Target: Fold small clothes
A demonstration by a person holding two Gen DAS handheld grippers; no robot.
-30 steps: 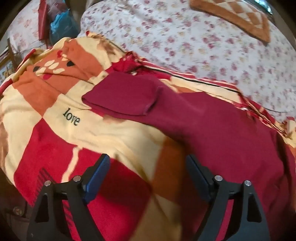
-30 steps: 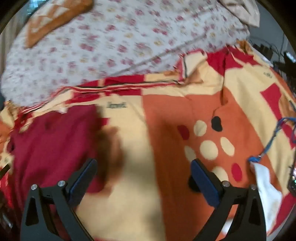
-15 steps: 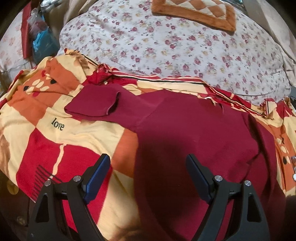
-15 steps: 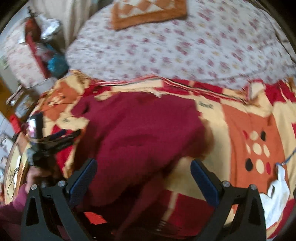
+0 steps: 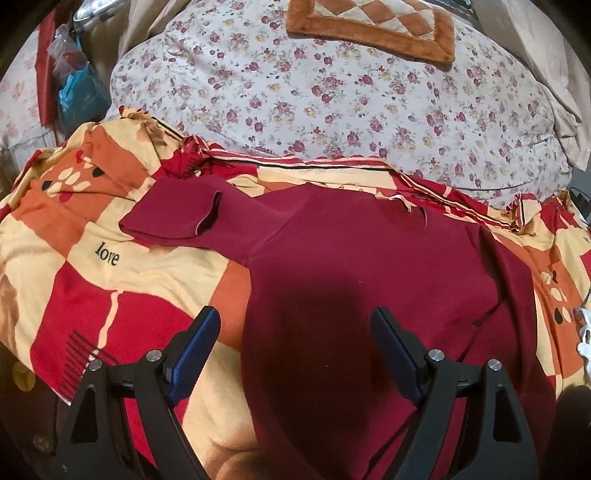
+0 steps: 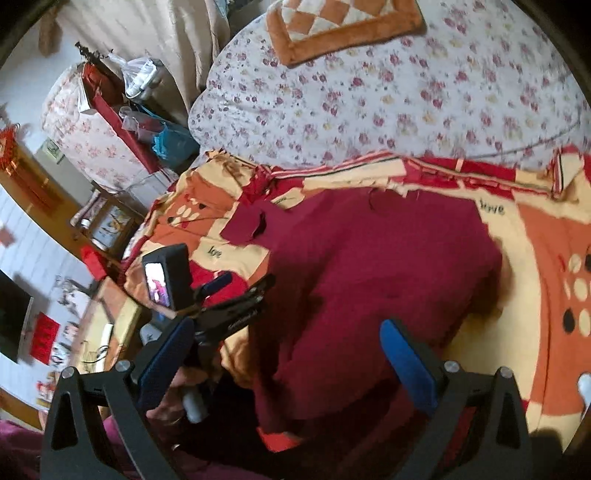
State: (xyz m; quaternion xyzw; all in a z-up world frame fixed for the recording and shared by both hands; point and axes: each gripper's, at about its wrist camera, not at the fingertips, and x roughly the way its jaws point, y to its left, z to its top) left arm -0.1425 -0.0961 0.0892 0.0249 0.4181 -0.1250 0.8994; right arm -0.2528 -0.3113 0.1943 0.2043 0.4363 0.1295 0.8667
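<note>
A dark red shirt (image 5: 354, 266) lies spread on a red, orange and cream patterned blanket (image 5: 122, 284). Its left sleeve (image 5: 177, 216) points left with the cuff folded over. The right side of the shirt is folded inward. My left gripper (image 5: 295, 354) is open and empty, just above the shirt's lower left part. In the right wrist view the shirt (image 6: 376, 266) fills the middle, and my right gripper (image 6: 291, 358) is open and empty above its lower edge. The left gripper (image 6: 236, 299) with its camera shows there at the left.
A floral quilt (image 5: 332, 92) with an orange checked cushion (image 5: 369, 29) lies behind the blanket. A white cloth (image 5: 585, 336) sits at the blanket's right edge. Shelves, bags (image 6: 166, 136) and furniture stand to the left of the bed.
Both grippers have pulled back and up from the bed, so more of the shirt shows. The right wrist view has swung left over the shirt. Both stay open.
</note>
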